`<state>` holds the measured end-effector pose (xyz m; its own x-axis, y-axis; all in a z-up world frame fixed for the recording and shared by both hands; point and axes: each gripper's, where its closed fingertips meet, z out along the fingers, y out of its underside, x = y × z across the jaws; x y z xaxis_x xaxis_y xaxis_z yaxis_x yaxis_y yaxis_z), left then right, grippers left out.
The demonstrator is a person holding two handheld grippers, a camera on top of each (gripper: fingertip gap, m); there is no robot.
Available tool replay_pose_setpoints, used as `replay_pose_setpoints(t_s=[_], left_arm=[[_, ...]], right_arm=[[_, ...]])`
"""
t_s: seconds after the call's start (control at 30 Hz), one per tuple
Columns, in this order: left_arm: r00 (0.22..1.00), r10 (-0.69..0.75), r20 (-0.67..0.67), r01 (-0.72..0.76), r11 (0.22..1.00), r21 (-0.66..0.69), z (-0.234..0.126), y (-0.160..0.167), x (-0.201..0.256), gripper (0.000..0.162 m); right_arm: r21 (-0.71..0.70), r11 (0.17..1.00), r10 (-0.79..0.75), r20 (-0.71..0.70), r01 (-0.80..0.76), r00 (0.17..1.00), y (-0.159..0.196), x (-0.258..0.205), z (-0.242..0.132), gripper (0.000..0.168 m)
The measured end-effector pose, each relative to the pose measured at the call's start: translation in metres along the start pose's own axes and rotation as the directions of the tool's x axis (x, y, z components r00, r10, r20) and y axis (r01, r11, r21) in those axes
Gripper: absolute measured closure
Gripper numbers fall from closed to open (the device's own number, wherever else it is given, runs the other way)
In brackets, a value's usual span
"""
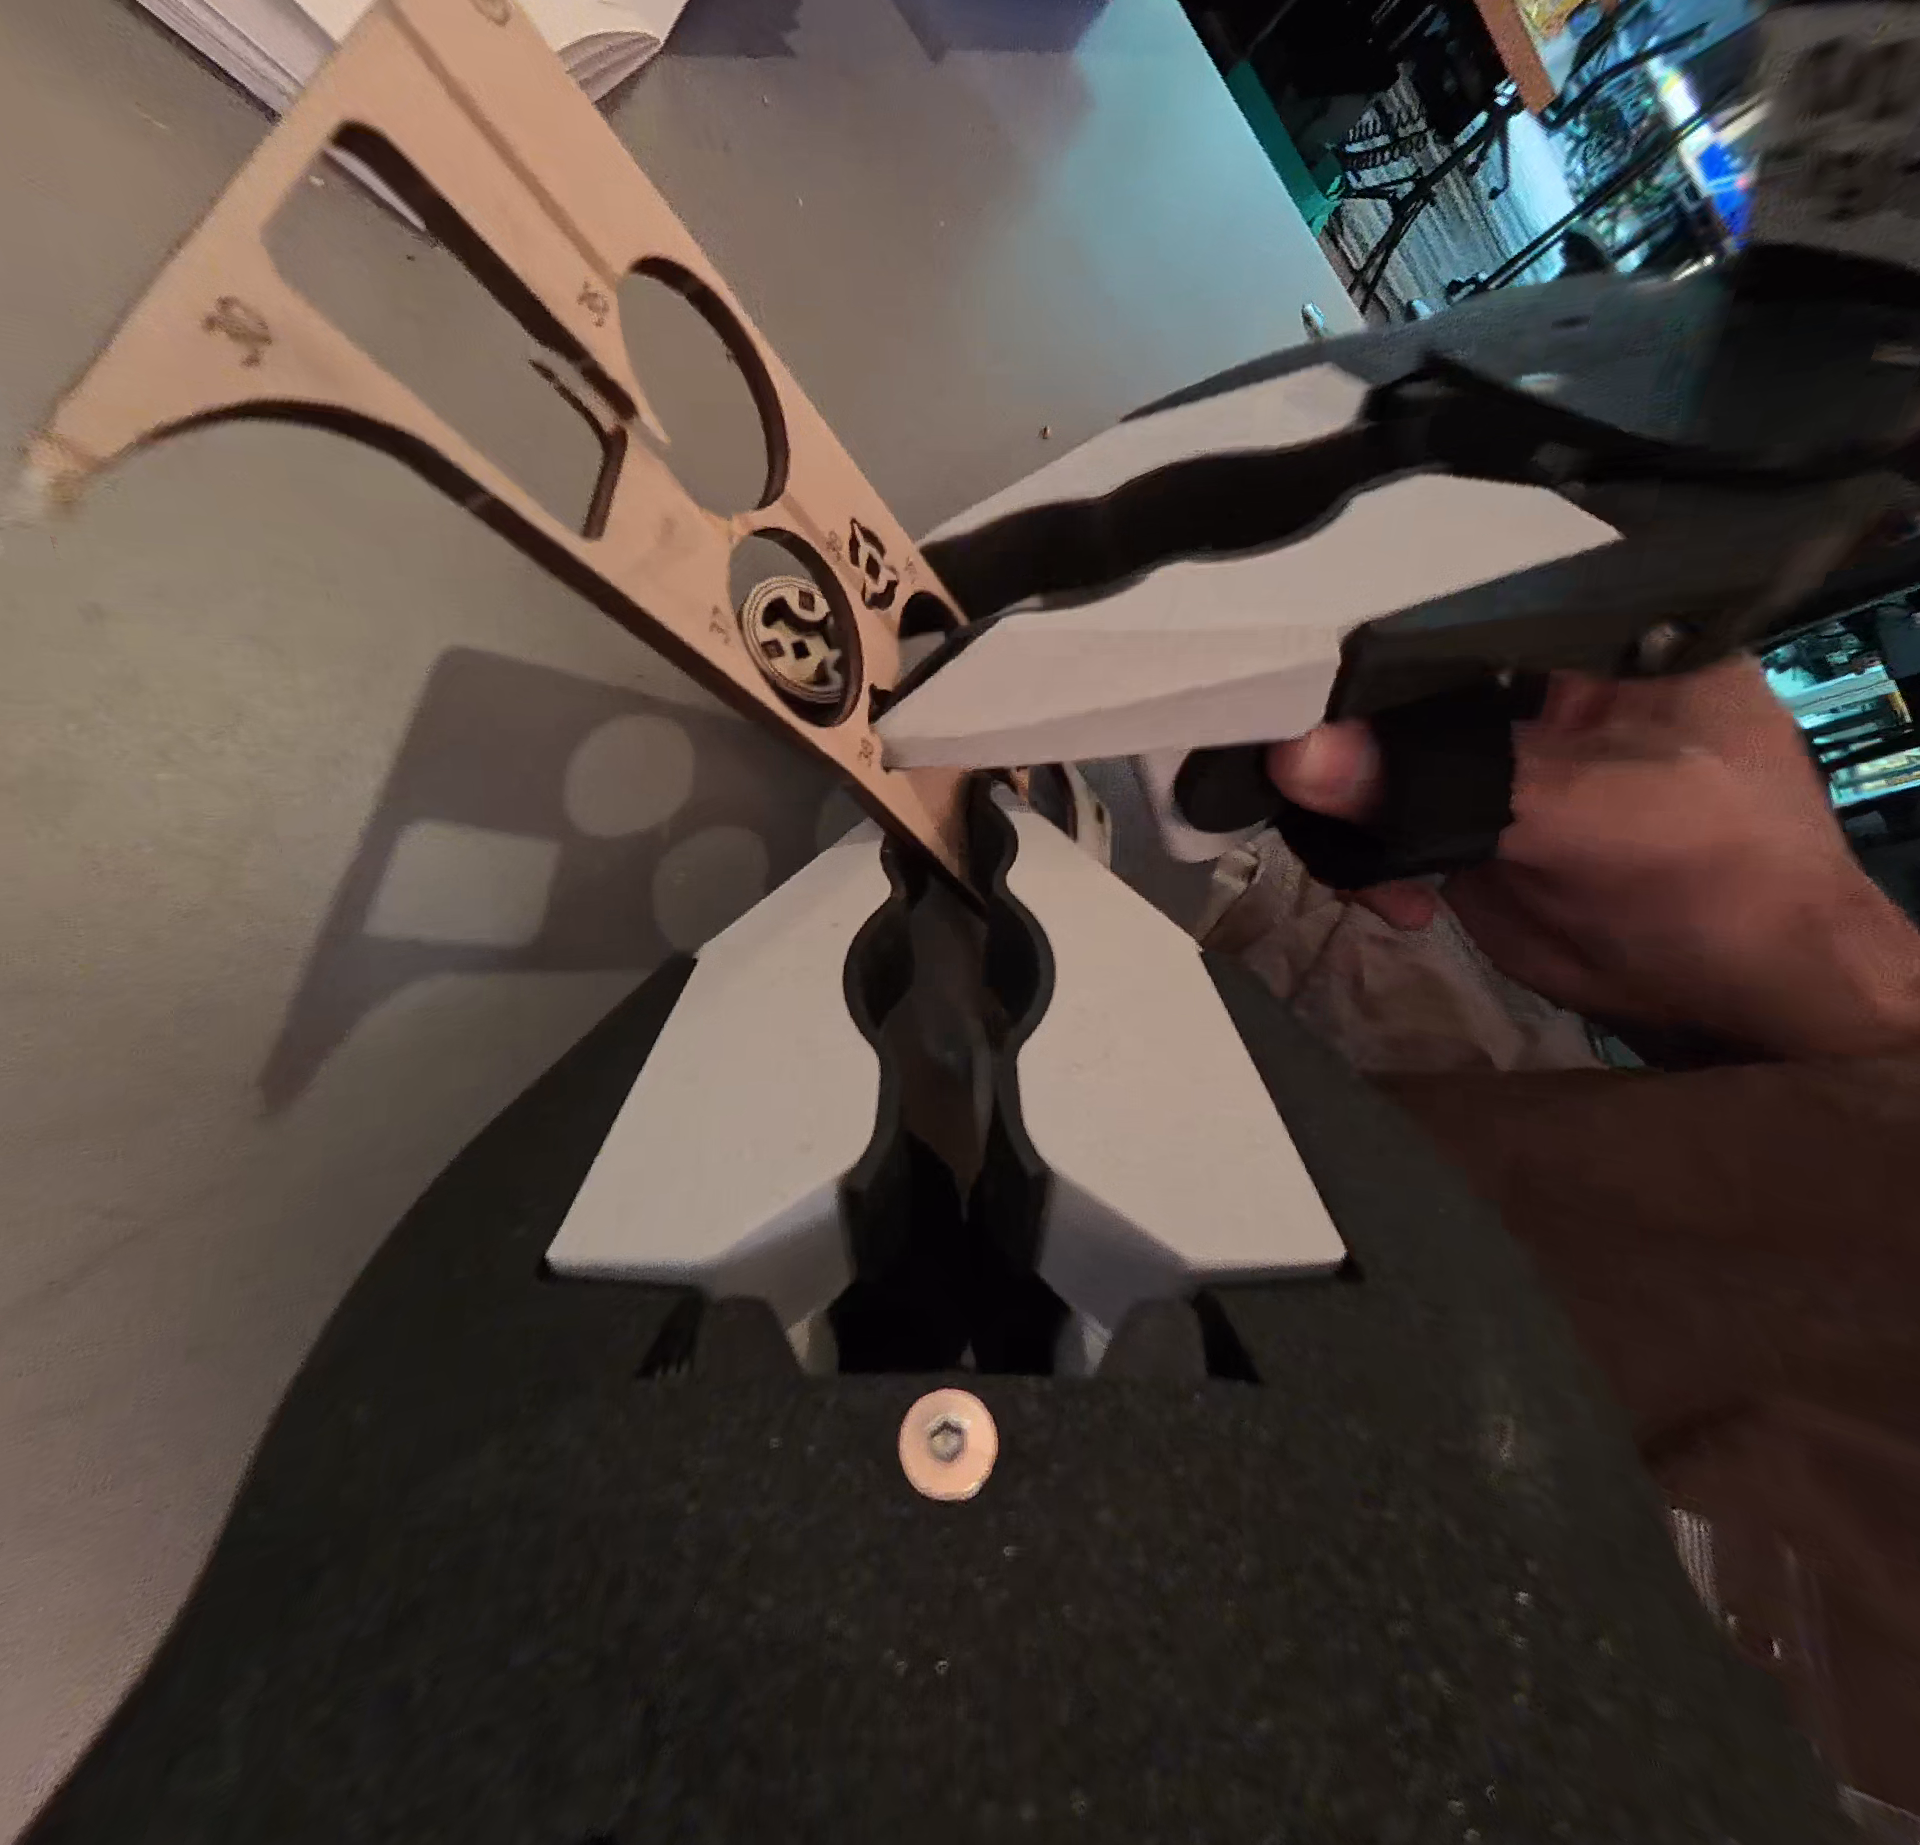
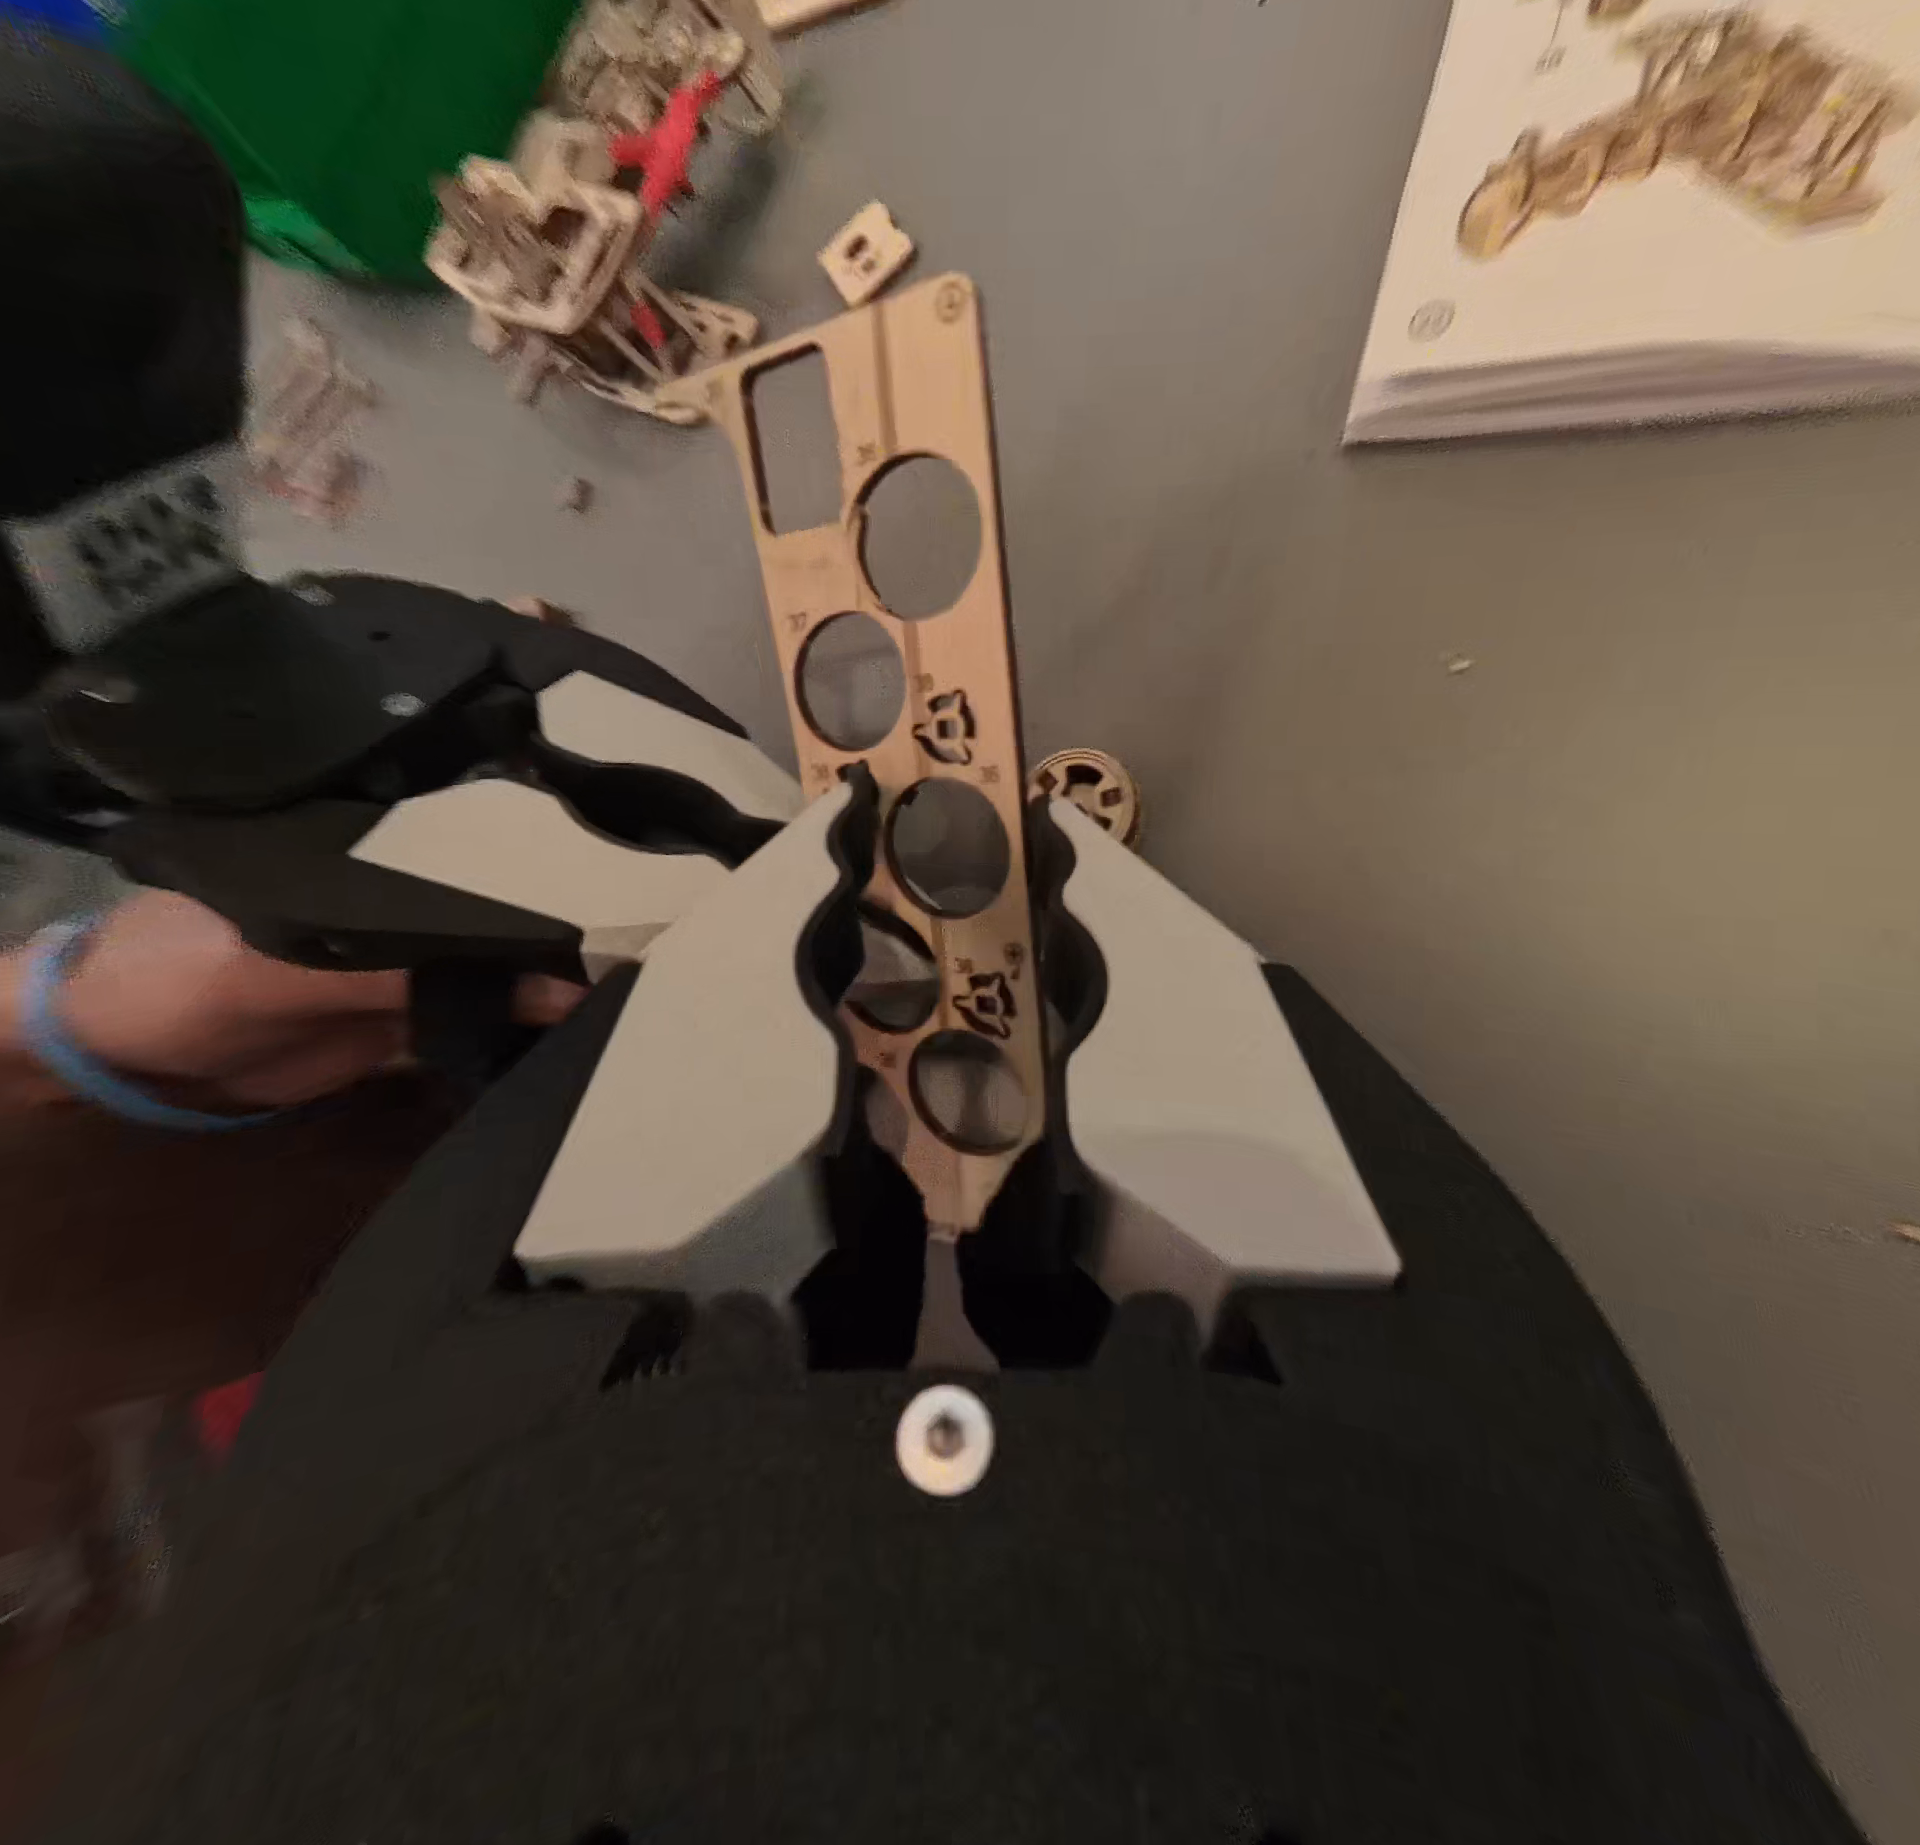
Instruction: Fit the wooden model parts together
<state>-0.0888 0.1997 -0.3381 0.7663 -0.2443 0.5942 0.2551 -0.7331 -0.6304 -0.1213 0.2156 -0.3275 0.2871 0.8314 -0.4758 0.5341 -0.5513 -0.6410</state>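
Pale wooden sheet (image 2: 894, 569), round cutouts, dark-edged.

Wooden sheet (image 1: 499, 268) between left gripper (image 1: 948, 839) jaws, right gripper (image 1: 914, 652) touching.

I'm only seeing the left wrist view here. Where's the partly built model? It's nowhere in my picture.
Observer: The partly built wooden model lies on the table beside a green bin, beyond the wooden sheet.
Operator: Any loose pieces near it?
Observer: One small square piece lies just past the sheet's far end.
Operator: How does the right gripper sit on the sheet?
Observer: The right gripper straddles the sheet's width, one finger at each long edge. I cannot tell if it is clamping.
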Motion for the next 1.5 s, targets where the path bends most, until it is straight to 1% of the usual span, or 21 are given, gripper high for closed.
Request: replay_pose_setpoints(t_s=[0.07, 0.1, 0.17, 0.23, 0.3, 0.33, 0.4, 0.47, 0.6, 0.63, 0.67, 0.77, 0.93, 1.0, 1.07, 1.1, 1.2, 1.33, 1.4, 1.47, 1.5], left_arm=[[1.000, -0.005, -0.017, 0.006, 1.000, 0.013, -0.001, -0.002, 0.002, 0.158], [0.999, -0.009, -0.036, 0.009, 1.000, 0.024, -0.002, -0.003, 0.004, 0.159], [0.997, -0.028, -0.076, 0.031, 0.998, 0.045, -0.006, -0.007, 0.007, 0.160], [0.993, -0.051, -0.105, 0.056, 0.997, 0.050, -0.008, -0.009, 0.007, 0.161], [0.990, -0.048, -0.133, 0.055, 0.997, 0.047, -0.009, -0.009, 0.011, 0.161], [0.989, -0.050, -0.139, 0.057, 0.997, 0.046, -0.009, -0.009, 0.012, 0.161], [0.988, -0.056, -0.146, 0.063, 0.997, 0.043, -0.010, -0.009, 0.012, 0.161], [0.987, -0.065, -0.144, 0.072, 0.997, 0.039, -0.009, -0.009, 0.011, 0.161], [0.986, -0.083, -0.144, 0.086, 0.996, 0.013, -0.007, -0.006, 0.010, 0.161], [0.986, -0.082, -0.143, 0.084, 0.996, 0.007, -0.006, -0.005, 0.010, 0.161], [0.986, -0.079, -0.144, 0.081, 0.997, 0.002, -0.006, -0.004, 0.011, 0.161], [0.986, -0.086, -0.142, 0.087, 0.996, -0.001, -0.005, -0.004, 0.010, 0.161], [0.980, -0.093, -0.175, 0.094, 0.996, 0.001, -0.006, -0.005, 0.013, 0.161], [0.982, -0.089, -0.168, 0.090, 0.996, -0.001, -0.006, -0.005, 0.013, 0.161], [0.987, -0.046, -0.154, 0.051, 0.998, 0.026, -0.008, -0.007, 0.014, 0.161], [0.991, -0.020, -0.133, 0.025, 0.999, 0.033, -0.008, -0.006, 0.013, 0.160], [0.997, 0.024, -0.073, -0.023, 1.000, 0.014, -0.004, -0.001, 0.010, 0.159], [0.999, 0.019, -0.041, -0.019, 1.000, -0.005, -0.002, 0.001, 0.006, 0.159], [0.998, -0.006, -0.056, 0.005, 1.000, -0.006, -0.001, 0.001, 0.005, 0.159], [0.995, -0.028, -0.095, 0.030, 0.999, 0.020, -0.004, -0.004, 0.008, 0.159], [0.994, -0.048, -0.097, 0.051, 0.998, 0.033, -0.006, -0.007, 0.006, 0.159]], right_arm=[[-0.017, 0.992, -0.128, -0.134, 0.127, 0.983, -0.004, 0.000, -0.004, 0.139], [-0.014, 0.988, -0.153, -0.147, 0.153, 0.977, -0.007, -0.002, -0.006, 0.138], [0.013, 0.993, -0.118, -0.070, 0.119, 0.991, -0.011, -0.006, -0.012, 0.139], [0.091, 0.995, -0.053, 0.047, 0.048, 0.997, -0.022, -0.008, -0.026, 0.140], [0.149, 0.988, 0.014, 0.225, -0.049, 0.974, -0.034, -0.014, -0.037, 0.143], [0.159, 0.982, 0.054, 0.279, -0.101, 0.959, -0.037, -0.012, -0.041, 0.141], [0.143, 0.980, 0.076, 0.364, -0.136, 0.928, -0.037, -0.011, -0.042, 0.142], [0.087, 0.987, 0.094, 0.355, -0.133, 0.930, -0.028, -0.003, -0.033, 0.142], [0.079, 0.976, 0.149, 0.442, -0.204, 0.884, -0.027, -0.007, -0.023, 0.146], [0.066, 0.974, 0.164, 0.455, -0.217, 0.875, -0.025, -0.008, -0.020, 0.151], [0.049, 0.975, 0.173, 0.450, -0.218, 0.876, -0.022, -0.008, -0.016, 0.156], [0.069, 0.974, 0.162, 0.455, -0.216, 0.876, -0.021, -0.007, -0.016, 0.158], [0.054, 0.949, 0.229, 0.556, -0.309, 0.799, -0.023, -0.009, -0.022, 0.161], [0.040, 0.947, 0.245, 0.556, -0.320, 0.794, -0.022, -0.008, -0.021, 0.162], [0.039, 0.943, 0.248, 0.577, -0.330, 0.778, -0.024, -0.010, -0.022, 0.163], [0.050, 0.949, 0.229, 0.566, -0.310, 0.792, -0.024, -0.011, -0.022, 0.163], [0.070, 0.973, 0.166, 0.455, -0.221, 0.875, -0.017, -0.004, -0.014, 0.163], [0.102, 0.987, 0.084, 0.324, -0.123, 0.942, -0.013, 0.001, -0.009, 0.162], [0.108, 0.984, 0.100, 0.339, -0.144, 0.936, -0.015, 0.001, -0.011, 0.162], [0.117, 0.973, 0.134, 0.419, -0.199, 0.898, -0.021, -0.004, -0.017, 0.160], [0.126, 0.963, 0.153, 0.468, -0.238, 0.870, -0.025, -0.005, -0.021, 0.152]])
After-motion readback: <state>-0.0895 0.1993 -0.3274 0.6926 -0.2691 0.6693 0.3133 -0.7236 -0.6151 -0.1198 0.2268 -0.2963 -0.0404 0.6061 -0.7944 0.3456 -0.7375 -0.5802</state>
